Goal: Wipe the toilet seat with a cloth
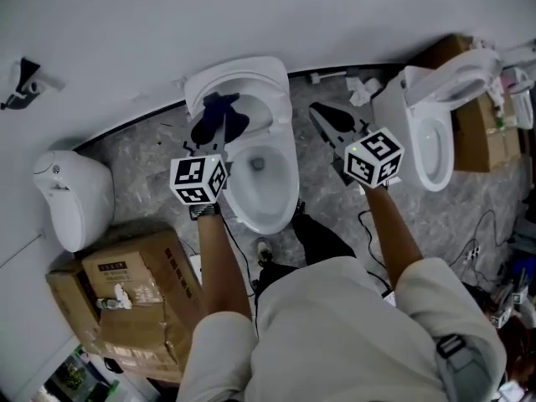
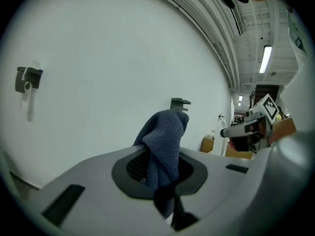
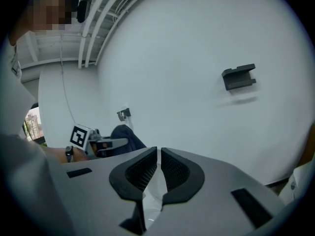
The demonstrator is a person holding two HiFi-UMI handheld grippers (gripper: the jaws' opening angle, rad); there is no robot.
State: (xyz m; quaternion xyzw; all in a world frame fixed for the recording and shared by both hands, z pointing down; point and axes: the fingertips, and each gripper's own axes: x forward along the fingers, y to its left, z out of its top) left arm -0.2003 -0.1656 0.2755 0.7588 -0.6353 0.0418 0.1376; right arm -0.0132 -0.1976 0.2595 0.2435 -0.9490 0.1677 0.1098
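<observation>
A white toilet stands in the middle of the head view, its lid raised toward the wall. My left gripper is shut on a dark blue cloth, held in the air over the back of the bowl. In the left gripper view the cloth bunches up between the jaws of the left gripper against the white wall. My right gripper hovers to the right of the toilet. In its own view the right gripper is shut with nothing in it.
A second toilet stands at the right beside a cardboard box. A white fixture and cardboard boxes are at the left. Cables lie on the grey floor. Small brackets hang on the wall.
</observation>
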